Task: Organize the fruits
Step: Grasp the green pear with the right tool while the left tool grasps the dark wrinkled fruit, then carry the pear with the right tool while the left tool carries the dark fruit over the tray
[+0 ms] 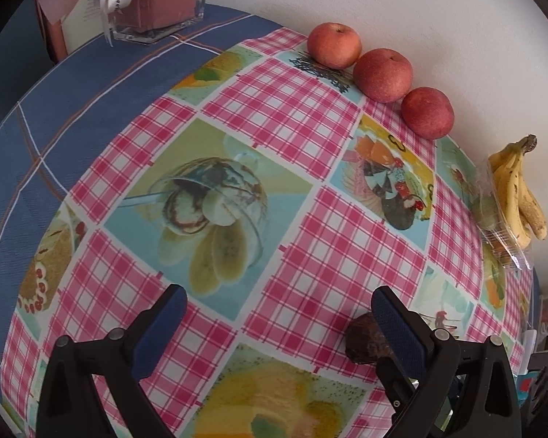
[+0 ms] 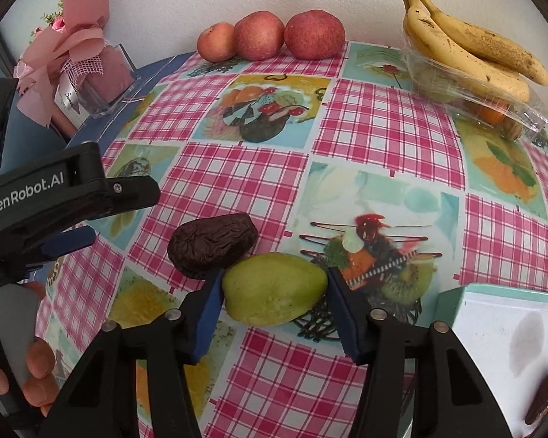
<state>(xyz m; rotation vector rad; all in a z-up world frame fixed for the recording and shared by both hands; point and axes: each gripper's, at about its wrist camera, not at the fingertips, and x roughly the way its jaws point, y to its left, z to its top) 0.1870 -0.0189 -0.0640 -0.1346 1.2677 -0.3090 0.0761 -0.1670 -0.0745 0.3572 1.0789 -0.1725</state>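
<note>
My right gripper (image 2: 276,297) is shut on a green pear-like fruit (image 2: 270,281), its blue pads pressing both sides just above the tablecloth. A dark wrinkled fruit (image 2: 212,248) lies on the cloth right behind it, touching it. In the left wrist view that dark fruit (image 1: 363,339) sits against the outside of the right fingertip (image 1: 391,314). My left gripper (image 1: 279,314) stands open with nothing between its fingers. It also shows at the left edge as the left gripper (image 2: 117,215), held by a hand (image 2: 36,365).
Three red apples (image 1: 383,75) line the wall at the back. Bananas (image 2: 467,40) rest on a clear plastic box (image 2: 500,109) holding small fruit at the back right. A white tray with a teal rim (image 2: 453,299) holds a dark piece (image 2: 546,394). A glass vase (image 1: 160,7) stands far left.
</note>
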